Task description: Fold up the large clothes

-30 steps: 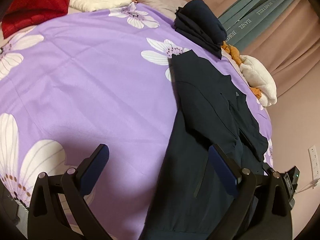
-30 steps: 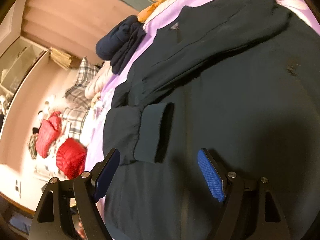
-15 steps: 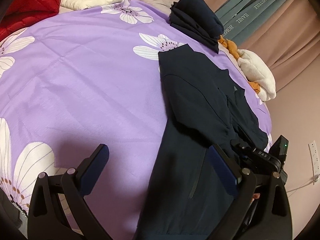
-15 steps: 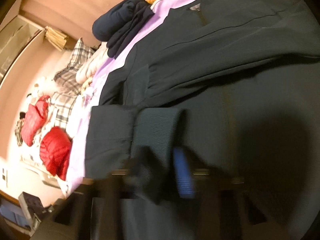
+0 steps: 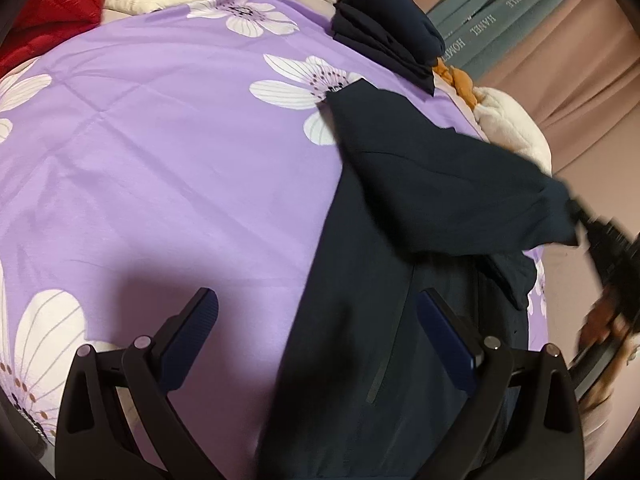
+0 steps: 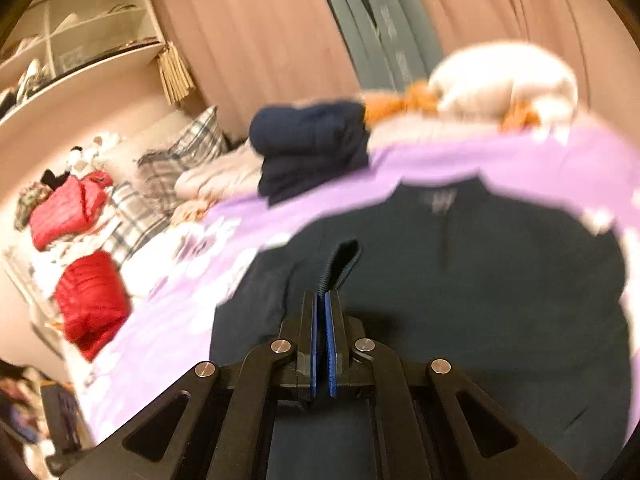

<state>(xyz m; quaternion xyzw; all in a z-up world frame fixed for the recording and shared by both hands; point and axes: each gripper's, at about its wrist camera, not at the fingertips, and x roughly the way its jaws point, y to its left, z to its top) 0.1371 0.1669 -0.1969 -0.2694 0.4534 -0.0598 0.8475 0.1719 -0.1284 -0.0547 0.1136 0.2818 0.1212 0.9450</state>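
Dark navy zip-front jacket (image 5: 372, 292), lying along the right part of a purple bedspread printed with large white flowers (image 5: 168, 168). One sleeve, ending in a ribbed knit cuff (image 6: 340, 260), is raised off the jacket body and stretched toward the picture's right in the left wrist view. Right gripper (image 6: 323, 300): black frame with blue pads, jaws just closed and now clamped together on the cuff's edge; a small pale mark at the jacket collar is too blurred to read. Left gripper (image 5: 316, 324): jaws spread wide, holding nothing, poised over the jacket's lower left side and the bedspread. Beyond the collar, a folded dark navy garment stack (image 5: 388, 48) sits on the bedspread; beside it, an orange cloth (image 5: 456, 80) and a cream fleece bundle (image 5: 516, 128). Background: grey-green curtain band (image 5: 500, 20) printed with "HOME" and, partly legible, "HOMETEXTILE"; pink curtains (image 6: 256, 40); red quilted jackets (image 6: 90, 300); plaid pillows (image 6: 188, 148).
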